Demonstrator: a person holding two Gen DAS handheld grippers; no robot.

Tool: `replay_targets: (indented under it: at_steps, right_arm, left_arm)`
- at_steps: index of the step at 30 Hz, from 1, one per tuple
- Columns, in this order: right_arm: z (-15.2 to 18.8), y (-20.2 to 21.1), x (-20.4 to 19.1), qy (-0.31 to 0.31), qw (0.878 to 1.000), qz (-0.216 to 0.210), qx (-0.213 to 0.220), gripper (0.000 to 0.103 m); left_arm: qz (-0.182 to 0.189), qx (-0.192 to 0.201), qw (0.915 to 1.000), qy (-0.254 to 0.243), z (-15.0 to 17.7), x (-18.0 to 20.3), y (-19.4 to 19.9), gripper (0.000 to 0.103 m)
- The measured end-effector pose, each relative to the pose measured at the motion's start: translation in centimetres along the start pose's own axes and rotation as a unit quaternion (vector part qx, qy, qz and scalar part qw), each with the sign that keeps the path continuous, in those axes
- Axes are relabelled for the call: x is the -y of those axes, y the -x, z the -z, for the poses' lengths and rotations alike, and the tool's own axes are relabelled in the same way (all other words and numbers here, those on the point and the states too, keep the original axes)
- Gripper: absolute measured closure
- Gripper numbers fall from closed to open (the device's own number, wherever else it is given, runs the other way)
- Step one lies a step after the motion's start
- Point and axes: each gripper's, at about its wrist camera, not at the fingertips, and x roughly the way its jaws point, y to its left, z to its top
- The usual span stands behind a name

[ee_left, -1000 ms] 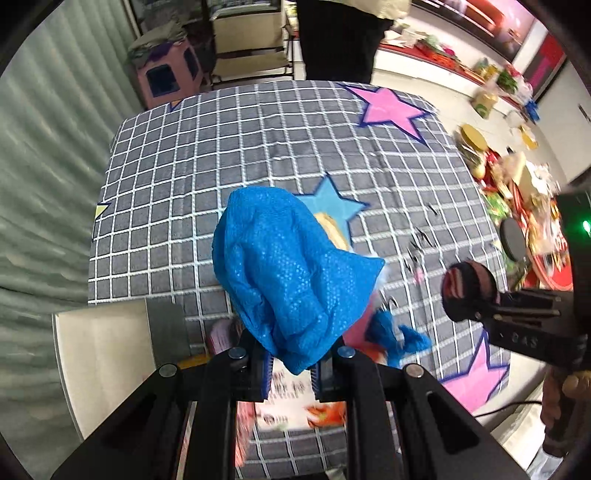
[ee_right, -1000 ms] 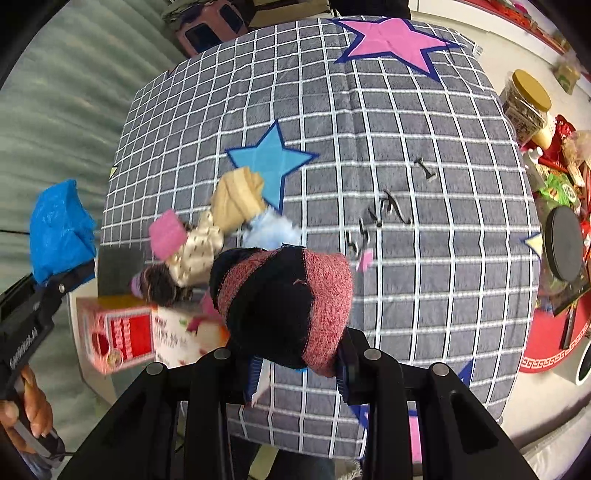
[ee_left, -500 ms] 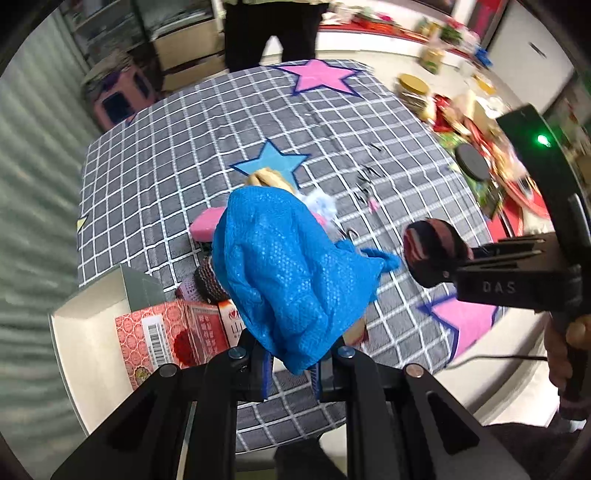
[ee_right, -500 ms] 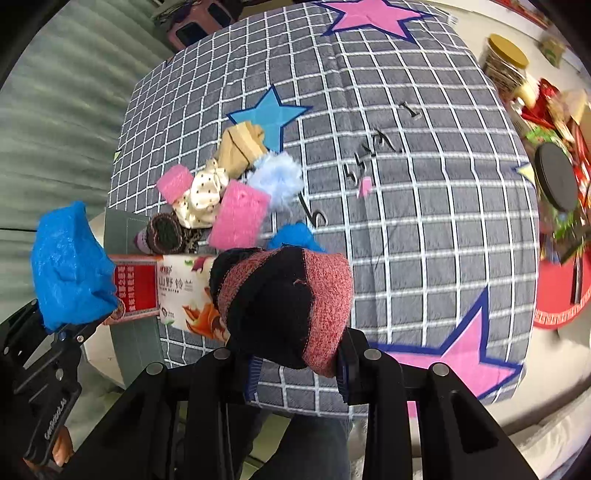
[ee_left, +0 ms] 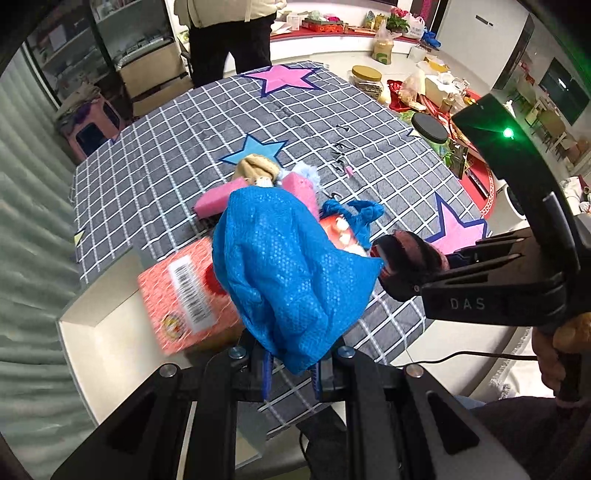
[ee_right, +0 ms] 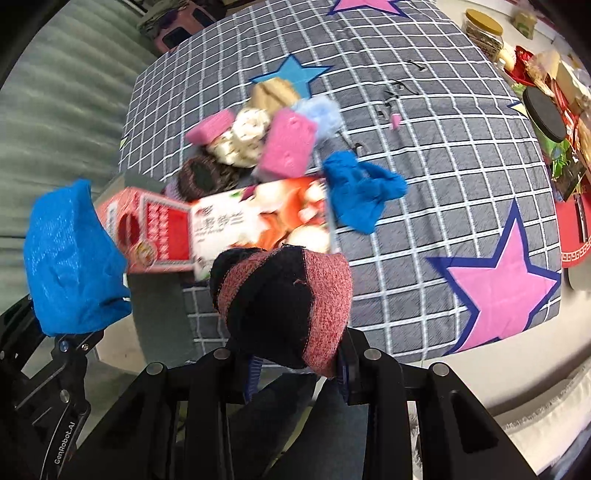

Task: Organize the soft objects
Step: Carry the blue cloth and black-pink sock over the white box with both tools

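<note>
My left gripper [ee_left: 291,373] is shut on a blue dotted cloth [ee_left: 291,273], held above the table's near edge; the cloth also shows in the right wrist view [ee_right: 70,258]. My right gripper [ee_right: 295,369] is shut on a rolled red-and-black sock [ee_right: 284,299], seen in the left wrist view [ee_left: 406,258] just right of the cloth. On the table lie a second blue cloth [ee_right: 362,192], two pink sponges [ee_right: 288,147], a spotted cream sock [ee_right: 243,140], a tan sock [ee_right: 273,92], a pale blue puff [ee_right: 321,110] and a dark sock roll [ee_right: 203,177].
A red printed carton [ee_right: 229,225] lies at the near left table edge beside an open white box [ee_left: 103,332]. The checked star tablecloth [ee_right: 443,147] covers the table. Jars and clutter [ee_left: 424,96] crowd the right side. A person [ee_left: 229,33] stands beyond the far edge.
Both grippers have pulled back toward the near edge of the table and risen, each still holding its item. More of the pile and carton shows now.
</note>
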Motion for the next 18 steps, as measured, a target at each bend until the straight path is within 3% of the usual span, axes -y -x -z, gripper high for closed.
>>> replay_targets:
  at_steps: [8,18]
  right_arm:
    - [2.0,0.6,-5.2,0.048,0.999,0.010,0.017,0.070]
    - [2.2,1.6,-12.0,0.135,0.990,0.013,0.030,0.069]
  left_arm:
    - [-0.017,0.026,0.9990,0.032,3.6,-3.3,2.9,0.086]
    - [-0.054,0.052,0.9869,0.142,8.4,-9.0,6.2,0.086]
